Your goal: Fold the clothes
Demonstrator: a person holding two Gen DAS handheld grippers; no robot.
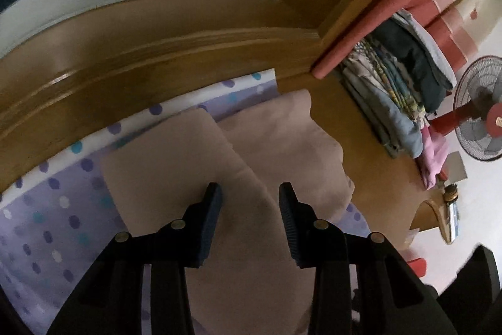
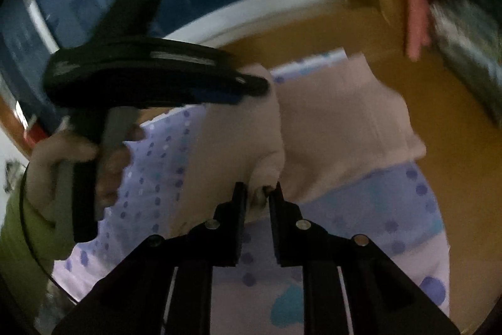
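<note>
Garment: beige garment (image 1: 238,153), looks like trousers, two leg panels side by side on the dotted bedsheet (image 1: 56,209); far ends reach toward the wooden bed frame (image 1: 157,52).
Fold state: legs lie roughly flat with a seam line between them; judged partly folded, not finished.
Left gripper (image 1: 250,193): jaws spread, hovering above the near part of the cloth; nothing between the pads.
Right gripper (image 2: 257,193): jaws a narrow gap apart, a bunched edge of the garment sitting between the tips; whether the pads press on it I cannot tell, blur too heavy.
Hand: person's hand (image 2: 62,159) on the left tool's handle, green sleeve (image 2: 18,225) below it.
Surroundings: stack of folded clothes (image 1: 398,90) on the frame ledge, standing fan (image 1: 480,112) beyond.
Risk 1: bunched edge at the right tips may slip free if the pinch is loose, and the fold would collapse.
Risk 2: left jaws could catch the sheet along with the cloth, dragging both.
Risk 3: uneven pull between hands would skew the legs.
</note>
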